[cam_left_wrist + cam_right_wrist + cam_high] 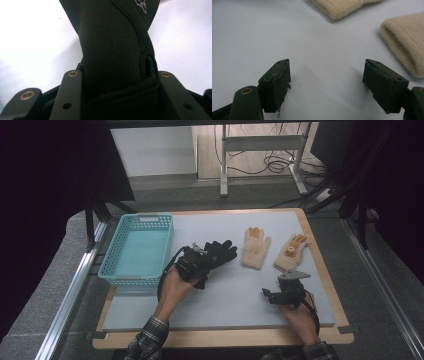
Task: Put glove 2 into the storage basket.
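From the high view, a pale mat [220, 300] covers a wooden table [225, 338], with grey carpet around it and a desk frame and cables behind. A turquoise basket [136, 251] sits at the mat's left edge. The left gripper [192, 262] is just right of the basket, clamped on a black glove [220, 251]. Two cream gloves with orange fingertips, one [255, 248] near the middle and one [291, 252] to its right, lie flat. The right gripper [285, 292] hovers close to them on the person's side.

In the left gripper view, the black glove [112, 50] fills the gap between the jaws, its cuff pinched.

In the right gripper view, the jaws stand wide apart over bare mat [262, 37]; one cream cuff [404, 42] lies just beyond the jaws, the other [342, 7] farther off.
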Demonstrator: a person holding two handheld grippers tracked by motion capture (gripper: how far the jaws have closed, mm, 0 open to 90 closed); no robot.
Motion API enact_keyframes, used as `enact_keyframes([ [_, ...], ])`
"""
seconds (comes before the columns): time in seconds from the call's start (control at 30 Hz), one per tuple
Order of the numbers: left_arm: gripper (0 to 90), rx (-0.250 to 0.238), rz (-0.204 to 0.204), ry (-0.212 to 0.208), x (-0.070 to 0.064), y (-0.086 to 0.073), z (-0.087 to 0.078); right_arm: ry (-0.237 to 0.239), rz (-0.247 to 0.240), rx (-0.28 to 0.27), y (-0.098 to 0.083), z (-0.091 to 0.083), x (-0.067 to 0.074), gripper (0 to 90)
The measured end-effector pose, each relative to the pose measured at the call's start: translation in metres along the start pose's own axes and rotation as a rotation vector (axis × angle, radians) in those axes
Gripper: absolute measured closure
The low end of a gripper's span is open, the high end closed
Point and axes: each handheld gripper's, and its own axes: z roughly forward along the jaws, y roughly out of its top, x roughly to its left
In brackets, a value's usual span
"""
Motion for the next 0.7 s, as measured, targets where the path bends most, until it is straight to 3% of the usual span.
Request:
enact_keyframes([
  [0.2, 59.5, -0.008, -0.014, 0.052, 0.018, 0.012, -0.019, 0.0, 0.0, 0.0, 0.0, 0.0, 0.0, 21.6],
  [0.43, 59.5, -0.03, -0.063, 0.11, 0.045, 0.018, -0.045, 0.001, 0.0, 0.0, 0.0, 0.0, 0.0, 21.6],
  [0.7, 59.3, -0.036, -0.161, 0.202, 0.087, 0.008, -0.067, 0.0, 0.0, 0.0, 0.0, 0.0, 0.0, 21.5],
])
